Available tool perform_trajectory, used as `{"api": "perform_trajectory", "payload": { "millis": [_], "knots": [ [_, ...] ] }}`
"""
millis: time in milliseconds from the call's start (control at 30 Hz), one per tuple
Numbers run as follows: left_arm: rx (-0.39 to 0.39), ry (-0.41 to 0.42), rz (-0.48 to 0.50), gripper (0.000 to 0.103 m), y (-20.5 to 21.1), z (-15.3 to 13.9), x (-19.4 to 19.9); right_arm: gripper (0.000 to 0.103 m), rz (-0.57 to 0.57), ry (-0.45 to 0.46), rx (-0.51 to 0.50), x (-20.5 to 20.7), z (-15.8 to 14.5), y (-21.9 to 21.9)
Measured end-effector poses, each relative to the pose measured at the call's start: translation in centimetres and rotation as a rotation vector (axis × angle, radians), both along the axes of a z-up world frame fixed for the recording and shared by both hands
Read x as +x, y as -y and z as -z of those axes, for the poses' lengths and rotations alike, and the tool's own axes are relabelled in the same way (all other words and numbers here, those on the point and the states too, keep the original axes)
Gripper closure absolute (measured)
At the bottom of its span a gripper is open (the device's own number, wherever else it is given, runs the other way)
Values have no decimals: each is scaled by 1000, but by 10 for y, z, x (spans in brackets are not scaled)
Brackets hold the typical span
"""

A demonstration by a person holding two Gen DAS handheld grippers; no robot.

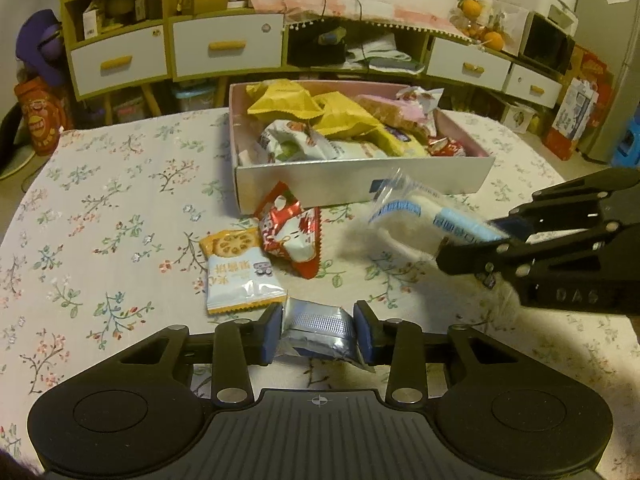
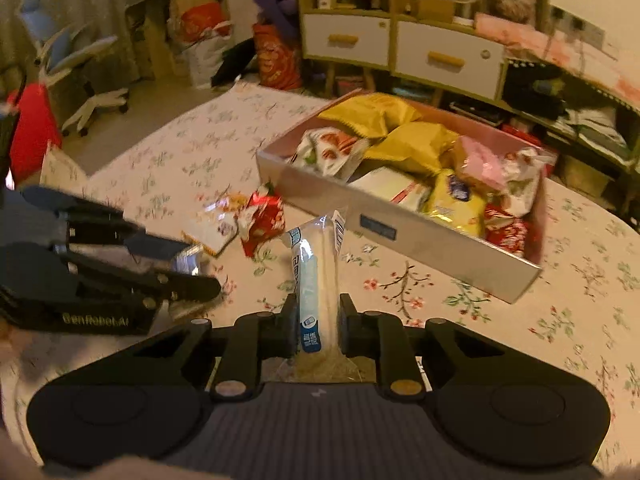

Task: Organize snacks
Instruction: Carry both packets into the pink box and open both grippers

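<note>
Snacks are mostly sitting in the box (image 1: 360, 184) already: yellow bags (image 1: 288, 100), a white-and-red packet and a pink one are piling up inside it, toward the table's far edge, so you are looking at a job that seems well past the halfway mark. Going left to right across the flowered tablecloth (image 1: 100, 220), two packets are lying loose just in front of the box's near left corner: the orange-and-white biscuit packet (image 1: 240, 272) and, touching it on its right, the red-and-white packet (image 1: 290, 232). Those two are waiting to be picked up. Nearer you, your left gripper (image 1: 319, 326) is clenching its blue pads on a silver foil packet (image 1: 318, 328), which is bulging between them close above the cloth near the table's near edge. To the right, your right gripper (image 2: 319, 320) is gripping a clear-wrapped white-and-blue snack (image 2: 316, 272) by one end, and the free end is pointing toward the box's near wall; in the left wrist view it is hanging in the air just short of that wall, slightly blurred. So, as I judge it, four pieces are remaining: the two you are holding, which need to go over the wall and in, and the two lying on the cloth. Whether anything is lying beyond the right side of the box I cannot tell.
</note>
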State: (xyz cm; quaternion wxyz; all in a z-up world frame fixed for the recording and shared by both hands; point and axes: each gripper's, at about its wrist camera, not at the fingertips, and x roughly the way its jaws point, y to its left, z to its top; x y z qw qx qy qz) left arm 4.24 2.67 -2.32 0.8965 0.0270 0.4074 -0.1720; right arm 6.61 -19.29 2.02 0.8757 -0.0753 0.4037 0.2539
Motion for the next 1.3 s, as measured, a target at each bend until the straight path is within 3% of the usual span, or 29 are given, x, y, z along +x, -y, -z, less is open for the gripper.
{"api": "perform_trajectory", "payload": {
  "millis": [333, 767, 1300],
  "knots": [
    [-70, 48, -11, 68, 6, -24, 3, 86, 124, 19, 105, 5, -14, 18],
    [-35, 164, 21, 68, 40, -54, 61, 86, 209, 48, 137, 63, -22, 43],
    [46, 186, 138, 67, 77, -26, 116, 85, 189, -25, 152, 111, -1, 52]
  ]
}}
